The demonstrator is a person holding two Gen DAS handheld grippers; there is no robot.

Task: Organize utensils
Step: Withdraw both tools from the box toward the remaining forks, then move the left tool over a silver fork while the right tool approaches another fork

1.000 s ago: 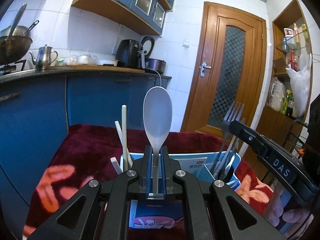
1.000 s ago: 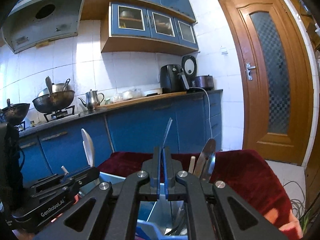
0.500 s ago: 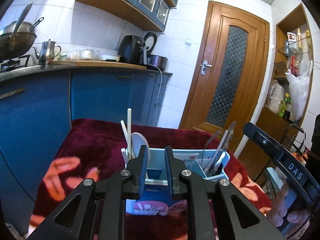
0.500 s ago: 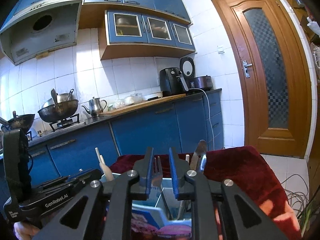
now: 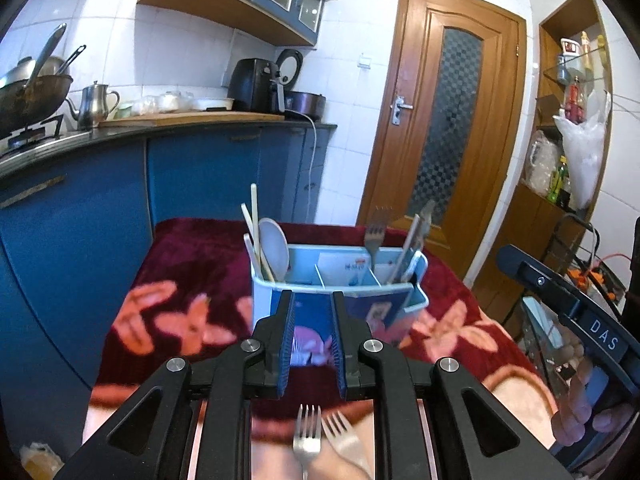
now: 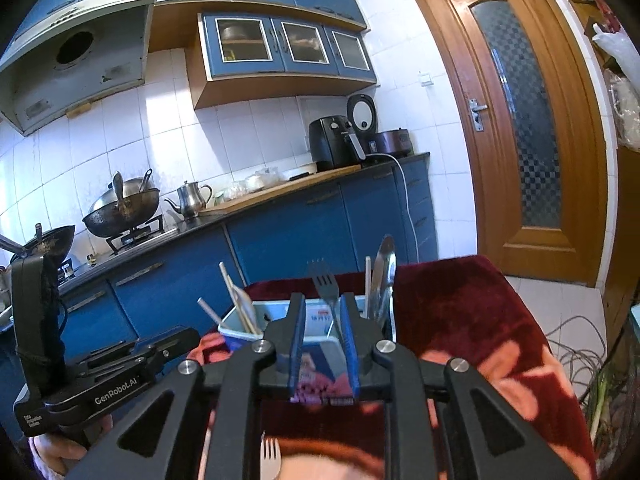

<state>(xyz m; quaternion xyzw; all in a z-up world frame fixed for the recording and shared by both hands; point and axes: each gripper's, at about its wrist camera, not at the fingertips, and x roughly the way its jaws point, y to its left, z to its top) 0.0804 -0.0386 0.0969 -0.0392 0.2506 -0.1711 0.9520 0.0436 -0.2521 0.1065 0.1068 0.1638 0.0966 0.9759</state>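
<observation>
A light blue utensil caddy (image 5: 340, 292) stands on the red floral cloth. Its left compartment holds a white spoon (image 5: 274, 246) and chopsticks (image 5: 254, 220). A metal fork (image 5: 375, 236) stands further right, with more cutlery (image 5: 416, 240) at the right end. My left gripper (image 5: 312, 300) is open and empty, in front of the caddy. My right gripper (image 6: 323, 304) is open and empty, also in front of the caddy (image 6: 320, 316), with the fork (image 6: 326, 280) just beyond it. Two loose forks (image 5: 320, 436) lie on the cloth below my left gripper; one fork (image 6: 270, 456) shows in the right wrist view.
The red cloth (image 5: 184, 264) covers a small table. Blue kitchen cabinets (image 5: 200, 176) and a counter run behind and to the left. A wooden door (image 5: 444, 132) is at the back right. Shelves with bottles and bags (image 5: 576, 120) stand at the right.
My left gripper let go of the white spoon into the caddy and my right gripper let go of the fork. Both opened and drew back and up from the caddy.
</observation>
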